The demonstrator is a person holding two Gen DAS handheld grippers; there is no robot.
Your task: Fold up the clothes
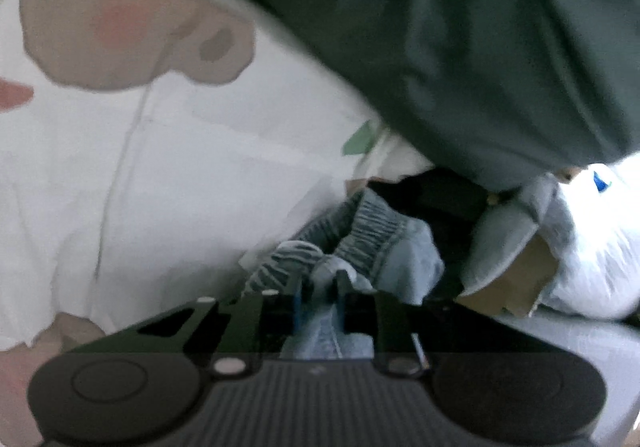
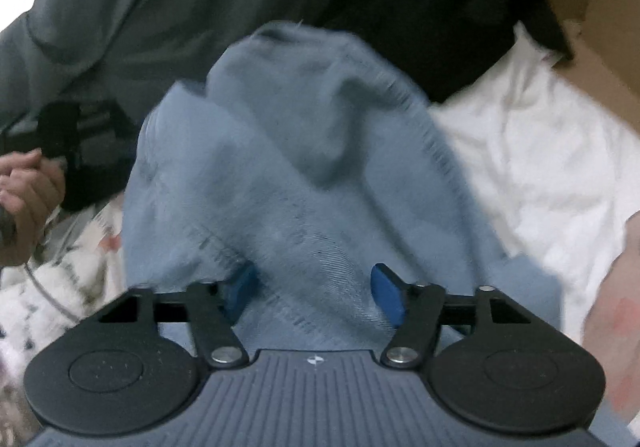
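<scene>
A light blue denim garment with a gathered elastic waistband (image 1: 372,231) is held up over a bed. My left gripper (image 1: 320,287) is shut on the denim garment, with cloth pinched between its jaws near the waistband. In the right wrist view the same blue denim (image 2: 304,151) fills the middle and drapes between the fingers. My right gripper (image 2: 316,291) is open, its blue pads (image 2: 386,295) spread apart with the cloth lying between them. The person's hand (image 2: 24,203) and the other gripper's dark body show at the left.
A white bedsheet with a cartoon print (image 1: 120,127) lies at the left. A dark green-grey garment (image 1: 460,47) hangs across the top. A cardboard box (image 2: 592,19) stands at the right, with white cloth (image 2: 532,151) beside it. A white plastic bag (image 1: 592,239) sits at the right.
</scene>
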